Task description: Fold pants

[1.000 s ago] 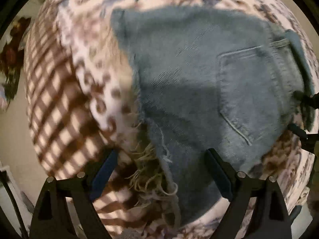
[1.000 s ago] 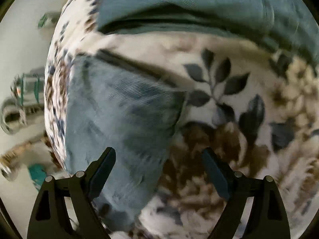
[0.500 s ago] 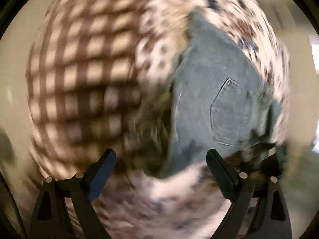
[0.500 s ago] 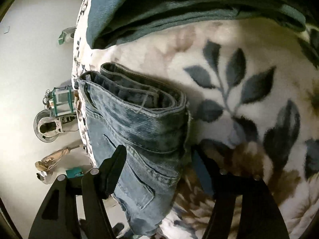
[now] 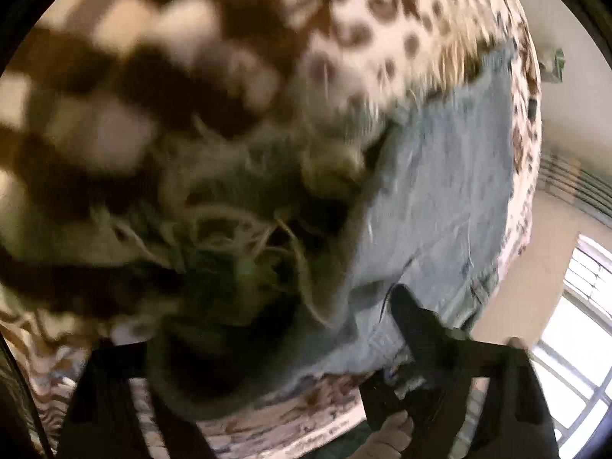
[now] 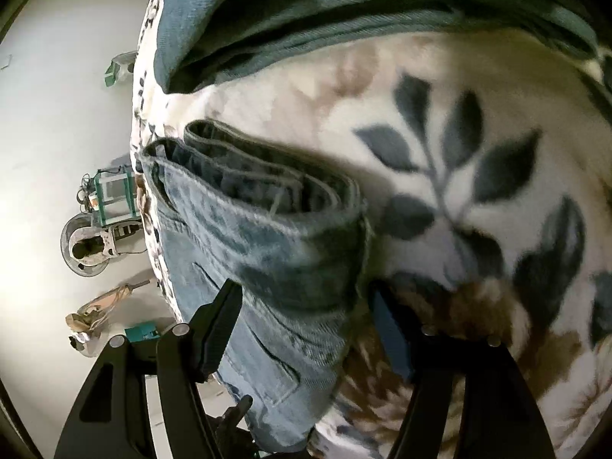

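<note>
The blue denim pants [image 6: 267, 244] lie on a patterned blanket [image 6: 478, 160]. In the right wrist view the waistband end bulges between my right gripper's [image 6: 306, 329] fingers, which are closed in on the thick denim. In the left wrist view the frayed hem [image 5: 244, 237] fills the space between my left gripper's [image 5: 267, 329] fingers, very close and blurred; the denim leg [image 5: 451, 199] runs up to the right. The left finger is hidden behind the cloth.
A second dark teal garment [image 6: 344, 11] lies across the far blanket. The blanket's edge [image 6: 145, 176] drops to a pale floor with a fan [image 6: 88, 244], a small shelf [image 6: 114, 195] and clutter. A window [image 5: 573, 344] shows at the right.
My left gripper has swung down onto the frayed hem, which now fills its jaws. My right gripper has narrowed around the waistband and moved in closer.
</note>
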{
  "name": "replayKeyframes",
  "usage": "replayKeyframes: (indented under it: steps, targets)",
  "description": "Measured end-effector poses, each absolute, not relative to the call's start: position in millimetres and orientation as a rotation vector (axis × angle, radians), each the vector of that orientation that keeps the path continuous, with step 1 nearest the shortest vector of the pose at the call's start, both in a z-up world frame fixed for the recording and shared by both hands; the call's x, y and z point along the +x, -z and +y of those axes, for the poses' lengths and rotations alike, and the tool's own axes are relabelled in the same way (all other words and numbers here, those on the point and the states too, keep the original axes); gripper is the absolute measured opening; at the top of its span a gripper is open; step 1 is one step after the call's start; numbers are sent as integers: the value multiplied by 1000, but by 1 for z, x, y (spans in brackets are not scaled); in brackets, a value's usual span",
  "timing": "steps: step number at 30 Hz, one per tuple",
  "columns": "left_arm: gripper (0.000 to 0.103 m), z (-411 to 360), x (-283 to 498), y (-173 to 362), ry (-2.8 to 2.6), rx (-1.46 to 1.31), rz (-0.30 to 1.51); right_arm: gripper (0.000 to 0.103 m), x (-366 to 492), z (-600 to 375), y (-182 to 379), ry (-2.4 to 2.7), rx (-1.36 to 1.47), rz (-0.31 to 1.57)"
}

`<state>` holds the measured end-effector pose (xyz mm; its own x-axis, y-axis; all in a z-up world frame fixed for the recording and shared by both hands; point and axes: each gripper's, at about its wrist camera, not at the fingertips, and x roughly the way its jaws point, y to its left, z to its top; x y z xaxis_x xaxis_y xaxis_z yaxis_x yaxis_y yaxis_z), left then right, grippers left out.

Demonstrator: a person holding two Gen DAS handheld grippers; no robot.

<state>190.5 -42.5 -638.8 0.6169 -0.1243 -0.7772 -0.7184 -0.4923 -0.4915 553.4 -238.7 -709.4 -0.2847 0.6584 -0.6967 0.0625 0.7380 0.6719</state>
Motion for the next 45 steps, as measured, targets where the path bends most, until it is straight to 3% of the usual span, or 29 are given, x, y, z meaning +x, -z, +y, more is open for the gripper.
replayKeyframes:
  steps: [1, 3, 4, 7, 11, 16, 18, 20, 21, 23, 25, 28, 31, 37, 39, 40, 43, 45]
  targets:
    - [48, -39, 191, 636, -873, -1964, 672, 72, 552, -238, 711, -643, 581, 1779]
    - [31, -30, 196, 628, -857, -1893, 717, 65, 551, -236, 710, -652, 608, 1744]
    - [29, -27, 202, 626, -839, -1860, 736, 57, 548, -235, 708, -651, 596, 1731]
    - [27, -12, 210, 609, -783, -1780, 786, 37, 535, -240, 695, -658, 605, 1694]
    - [26, 20, 212, 580, -714, -1623, 840, 26, 507, -264, 679, -648, 722, 1698]
    - [26, 61, 204, 563, -637, -1454, 881, 24, 457, -287, 673, -637, 803, 1736]
    - [32, 57, 187, 581, -640, -1446, 896, 34, 440, -289, 688, -621, 822, 1790]
    - [35, 48, 162, 599, -640, -1544, 864, 52, 432, -295, 701, -588, 828, 1810]
    - [38, 39, 151, 604, -637, -1616, 813, 57, 428, -300, 707, -589, 860, 1804]
    - [47, 13, 133, 607, -640, -1729, 718, 60, 422, -305, 714, -605, 916, 1792]
    - [64, -14, 113, 606, -665, -1833, 635, 61, 418, -306, 713, -635, 920, 1783]
    - [66, -37, 108, 611, -703, -1900, 576, 65, 416, -302, 710, -672, 890, 1790]
    - [67, -43, 117, 623, -700, -1946, 548, 78, 417, -294, 709, -692, 874, 1790]
    - [67, -32, 141, 628, -687, -1899, 534, 82, 431, -263, 713, -665, 883, 1743]
    - [67, -28, 145, 631, -668, -1885, 563, 58, 431, -249, 708, -671, 874, 1723]
    - [67, -26, 145, 631, -657, -1882, 580, 39, 426, -241, 705, -668, 833, 1727]
    - [67, -22, 139, 637, -631, -1917, 582, 28, 426, -236, 686, -701, 858, 1705]
    - [67, -19, 134, 643, -630, -1966, 557, 27, 424, -236, 673, -725, 887, 1697]
